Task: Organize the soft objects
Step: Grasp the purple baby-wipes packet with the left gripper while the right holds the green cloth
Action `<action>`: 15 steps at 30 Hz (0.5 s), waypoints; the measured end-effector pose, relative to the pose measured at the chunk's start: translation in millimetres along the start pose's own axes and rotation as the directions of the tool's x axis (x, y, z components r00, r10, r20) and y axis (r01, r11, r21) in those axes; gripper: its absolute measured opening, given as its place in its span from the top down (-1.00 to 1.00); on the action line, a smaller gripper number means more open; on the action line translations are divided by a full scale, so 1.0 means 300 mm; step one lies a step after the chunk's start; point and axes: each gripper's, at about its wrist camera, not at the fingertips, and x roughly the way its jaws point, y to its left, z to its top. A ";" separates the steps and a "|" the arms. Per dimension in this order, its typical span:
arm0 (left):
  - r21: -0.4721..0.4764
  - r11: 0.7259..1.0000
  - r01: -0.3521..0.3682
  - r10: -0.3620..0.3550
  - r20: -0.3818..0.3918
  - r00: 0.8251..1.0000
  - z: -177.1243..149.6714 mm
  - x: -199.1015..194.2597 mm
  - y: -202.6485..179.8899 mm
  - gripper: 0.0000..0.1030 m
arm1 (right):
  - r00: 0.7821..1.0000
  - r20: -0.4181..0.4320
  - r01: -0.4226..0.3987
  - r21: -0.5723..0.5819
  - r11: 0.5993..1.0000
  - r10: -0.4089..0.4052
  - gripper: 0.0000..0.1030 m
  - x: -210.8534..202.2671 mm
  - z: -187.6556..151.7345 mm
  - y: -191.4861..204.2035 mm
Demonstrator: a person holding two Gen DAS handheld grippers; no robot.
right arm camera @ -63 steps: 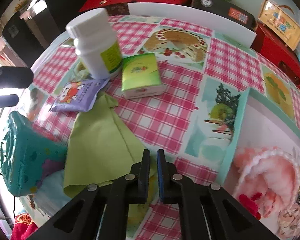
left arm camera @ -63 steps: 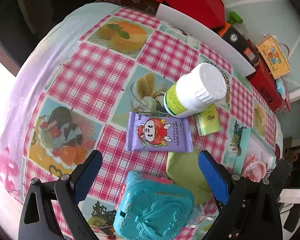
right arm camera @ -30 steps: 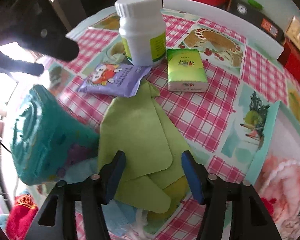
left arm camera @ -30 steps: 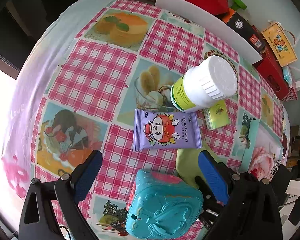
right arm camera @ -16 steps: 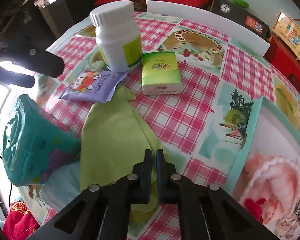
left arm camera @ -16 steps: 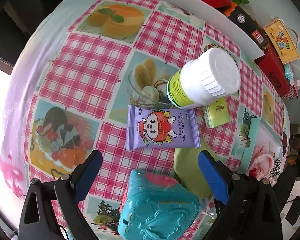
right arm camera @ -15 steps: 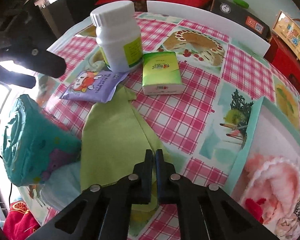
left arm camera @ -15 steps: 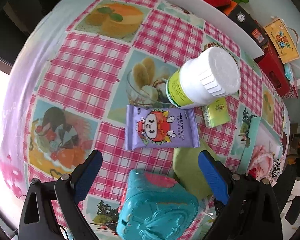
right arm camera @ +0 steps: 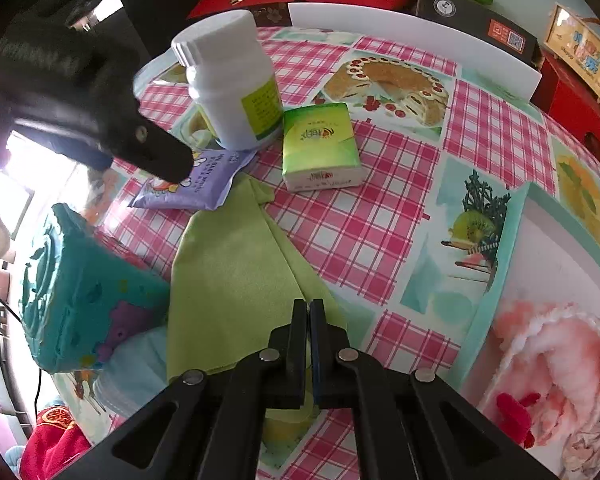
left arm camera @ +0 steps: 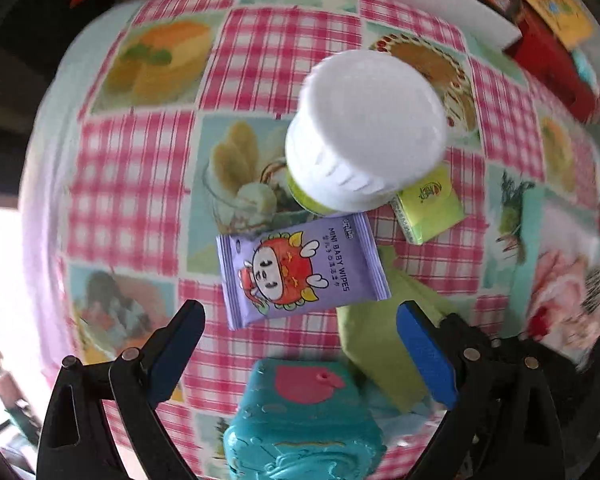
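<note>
Since a second ago your left gripper has slid across the bench toward the white bottle, which now looms larger and nearer the middle of its view. Your right gripper, wide apart a second ago, has snapped together.

Landmark: the purple wipes pack.
- Left gripper: jaws wide apart, nothing between them, hovering on the near side of the pack. Seen from the right wrist view, one black finger sits right over the pack's near end; contact cannot be told.
- Green cloth: just beside the pack, one corner tucked under its edge. Right gripper is clamped on the cloth's near edge.
- Bottle: on the far side of the pack, touching or overlapping its edge.
- Green tissue pack: just beyond the cloth's tip, beside the bottle.
- Teal toy case: on the near side of the pack, resting on the cloth's edge.

Risks, as judged:
- Lift the cloth now and the tucked corner likely drags the pack, perhaps out from under your left gripper.
- The case may tip as the cloth slides from under it.
- The thin pinch may let the cloth slip.
- The left finger may nudge the bottle.
</note>
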 end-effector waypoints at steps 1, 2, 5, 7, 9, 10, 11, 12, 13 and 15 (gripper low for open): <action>0.005 1.000 -0.001 0.001 -0.004 1.000 0.013 0.006 -0.010 -0.87 | 1.000 0.000 -0.005 0.004 1.000 0.005 0.97 0.001 -0.001 -0.002; 0.004 1.000 0.014 -0.014 -0.004 1.000 0.025 0.010 -0.015 -0.87 | 1.000 -0.001 -0.007 0.006 1.000 0.007 0.97 0.003 0.000 -0.004; 0.037 0.999 0.031 -0.031 0.016 0.999 0.059 0.004 -0.014 -0.87 | 1.000 -0.003 -0.007 0.004 1.000 0.007 0.97 0.003 -0.001 -0.005; 0.111 0.993 -0.034 0.030 0.039 0.999 0.082 0.007 -0.022 -0.87 | 1.000 -0.005 -0.012 0.007 1.000 0.012 0.97 0.003 -0.002 -0.009; 0.155 0.987 -0.037 0.031 0.044 0.999 0.104 0.012 -0.024 -0.87 | 1.000 -0.008 -0.014 0.011 1.000 0.014 0.97 0.004 0.000 -0.011; 0.186 0.983 -0.016 0.008 0.041 0.999 0.118 0.016 -0.031 -0.87 | 1.000 -0.008 -0.010 0.009 1.000 0.011 0.97 0.004 -0.001 -0.008; 0.208 0.978 0.009 -0.016 0.033 0.999 0.133 0.021 -0.035 -0.87 | 1.000 -0.008 -0.007 0.004 1.000 0.007 0.97 0.003 0.000 -0.006; 0.227 0.973 0.027 -0.034 0.026 0.999 0.146 0.027 -0.037 -0.87 | 1.000 -0.009 -0.002 -0.001 1.000 0.002 0.97 0.002 -0.001 -0.004; 0.253 0.966 0.046 -0.053 0.020 0.998 0.158 0.033 -0.043 -0.87 | 1.000 -0.009 -0.001 0.000 1.000 0.001 0.97 0.002 -0.001 -0.001; 0.290 0.955 0.064 -0.071 0.011 0.997 0.164 0.052 -0.048 -0.87 | 1.000 -0.010 -0.006 0.004 1.000 0.006 0.97 0.000 -0.005 -0.004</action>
